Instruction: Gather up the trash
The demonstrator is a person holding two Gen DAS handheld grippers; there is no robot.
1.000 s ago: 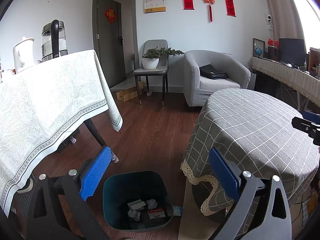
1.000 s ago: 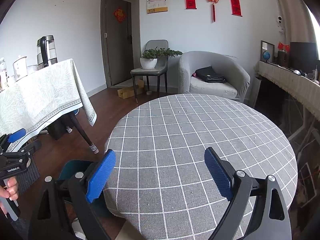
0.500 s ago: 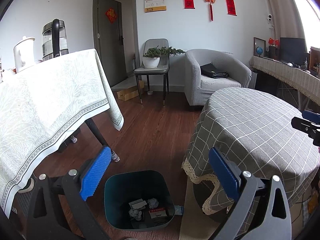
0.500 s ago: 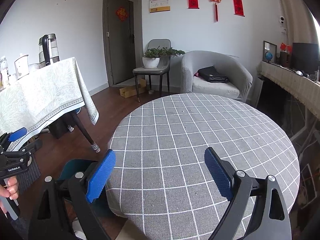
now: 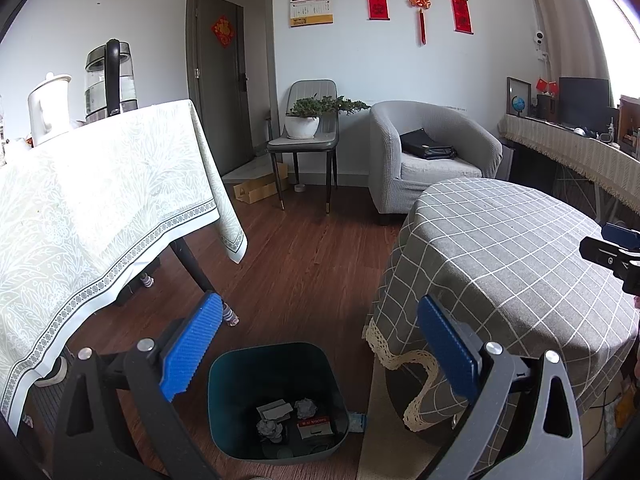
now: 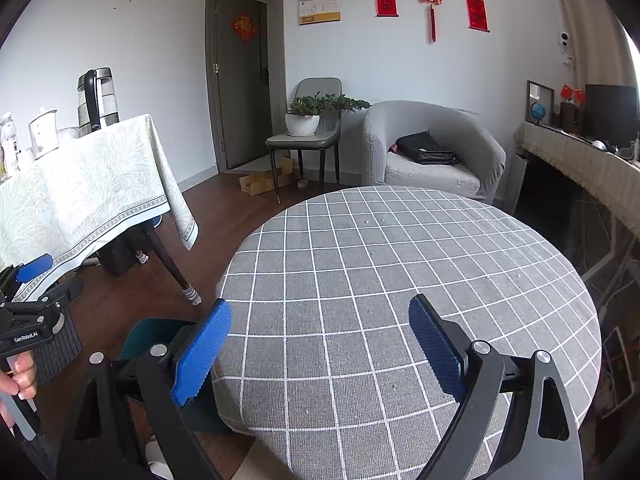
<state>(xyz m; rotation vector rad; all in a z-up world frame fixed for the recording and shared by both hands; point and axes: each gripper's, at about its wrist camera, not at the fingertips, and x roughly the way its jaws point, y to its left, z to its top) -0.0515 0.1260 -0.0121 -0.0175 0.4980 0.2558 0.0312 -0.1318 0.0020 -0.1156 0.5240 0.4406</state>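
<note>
A dark teal trash bin (image 5: 276, 400) stands on the wood floor beside the round table. It holds crumpled paper balls (image 5: 305, 408), a paper scrap and a red-labelled wrapper (image 5: 314, 426). My left gripper (image 5: 320, 344) is open and empty, hovering above the bin. My right gripper (image 6: 320, 344) is open and empty above the round table with the grey checked cloth (image 6: 400, 264), which shows bare cloth. The bin's rim (image 6: 156, 330) peeks out at the table's left edge in the right wrist view.
A table with a pale leaf-patterned cloth (image 5: 92, 200) stands left, carrying a kettle (image 5: 110, 76) and a white jug (image 5: 48, 106). A grey armchair (image 5: 428, 156) with a black bag and a chair with a potted plant (image 5: 306, 120) stand at the back wall.
Both cameras have drifted slightly; the bin and the round table sit a little further right in the views. Both grippers stay open and empty.
</note>
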